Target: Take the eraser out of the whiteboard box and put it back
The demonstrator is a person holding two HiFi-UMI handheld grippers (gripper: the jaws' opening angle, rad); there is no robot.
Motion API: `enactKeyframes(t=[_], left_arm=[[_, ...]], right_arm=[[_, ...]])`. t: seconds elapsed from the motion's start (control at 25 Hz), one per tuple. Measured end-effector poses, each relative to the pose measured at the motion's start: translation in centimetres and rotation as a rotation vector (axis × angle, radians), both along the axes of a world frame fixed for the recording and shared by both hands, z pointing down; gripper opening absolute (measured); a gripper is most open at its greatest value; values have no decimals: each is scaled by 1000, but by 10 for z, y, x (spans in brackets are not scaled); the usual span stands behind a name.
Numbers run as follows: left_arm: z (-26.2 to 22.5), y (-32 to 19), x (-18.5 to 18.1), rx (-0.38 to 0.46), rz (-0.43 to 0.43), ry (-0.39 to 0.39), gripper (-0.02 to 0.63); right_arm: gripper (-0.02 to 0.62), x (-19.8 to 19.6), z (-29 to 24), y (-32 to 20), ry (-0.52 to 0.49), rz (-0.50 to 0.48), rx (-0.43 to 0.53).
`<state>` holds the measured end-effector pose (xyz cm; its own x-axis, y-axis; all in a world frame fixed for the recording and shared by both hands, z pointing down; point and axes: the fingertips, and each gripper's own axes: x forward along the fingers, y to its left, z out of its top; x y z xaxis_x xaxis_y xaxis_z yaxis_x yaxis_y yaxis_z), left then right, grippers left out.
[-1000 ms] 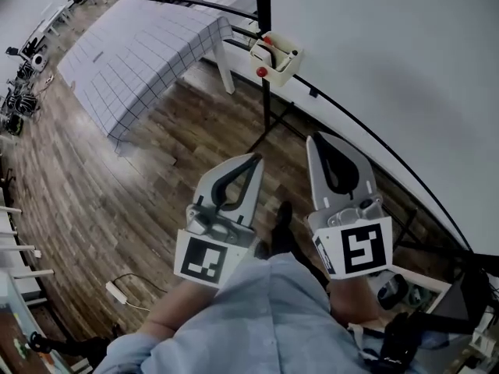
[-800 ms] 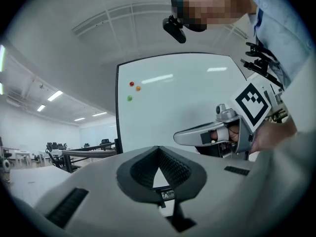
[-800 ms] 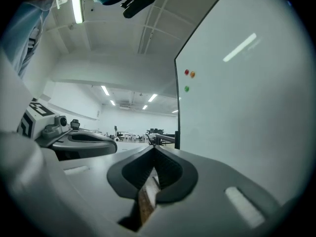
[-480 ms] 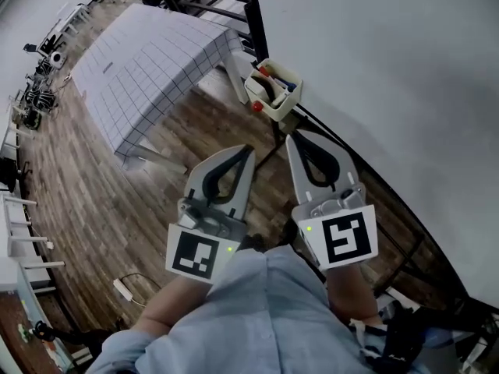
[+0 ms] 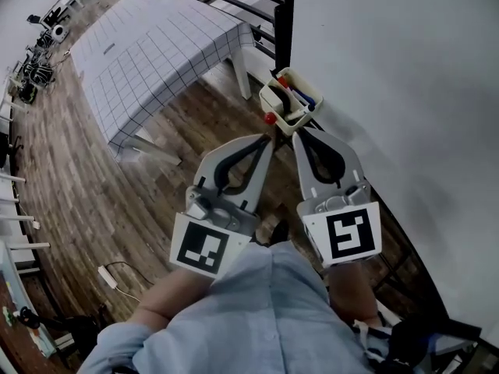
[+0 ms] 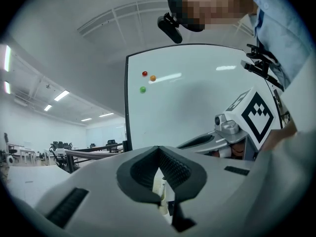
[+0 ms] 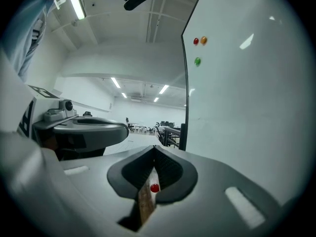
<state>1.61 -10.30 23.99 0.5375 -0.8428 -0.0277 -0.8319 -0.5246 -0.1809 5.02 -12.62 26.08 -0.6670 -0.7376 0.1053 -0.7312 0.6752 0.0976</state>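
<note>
The whiteboard [image 5: 405,92] fills the right side of the scene. In front of it, the left gripper [image 5: 268,137] and the right gripper [image 5: 300,133] point forward side by side. Each has its fingers pressed together with nothing pinched. Just beyond their tips, a small cream box [image 5: 274,109] hangs on the board's lower rail.

The step in hand looks like the reach for the eraser. One gripper's fingers should spread before entering the box. They should come in through the open top, clear of the markers [image 5: 304,98], and close across the eraser's sides.

The eraser cannot be picked out for sure among the dark shapes in the box. It probably lies there, just far of both sets of fingertips and untouched. A red magnet [image 5: 270,118] sits between the box and the left fingers.
</note>
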Motion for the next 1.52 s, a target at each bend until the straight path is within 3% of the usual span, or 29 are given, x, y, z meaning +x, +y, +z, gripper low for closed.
enactKeyframes(t=[0.44,0.56,0.64,0.76,1.24,1.52], left_arm=[[16,-74,-38,-47,23,82,-2],[24,-93,-46,-67,33,99,-2],[30,-103,-49,-90,44,114,-2],[39,-115,-53,-119,61,130,-2],[50,-147,-66,-155,139,196,-2],[47,-154,-67,-152,185,214,-2]], right_arm=[[20,-42,48,-74,178,1,-109],[55,-46,66,-93,269,23,-137],[120,-49,79,-101,356,25,-162],[150,-55,96,-109,446,18,-213],[152,-63,135,-121,766,38,-377],[135,-62,143,-121,860,25,-427]])
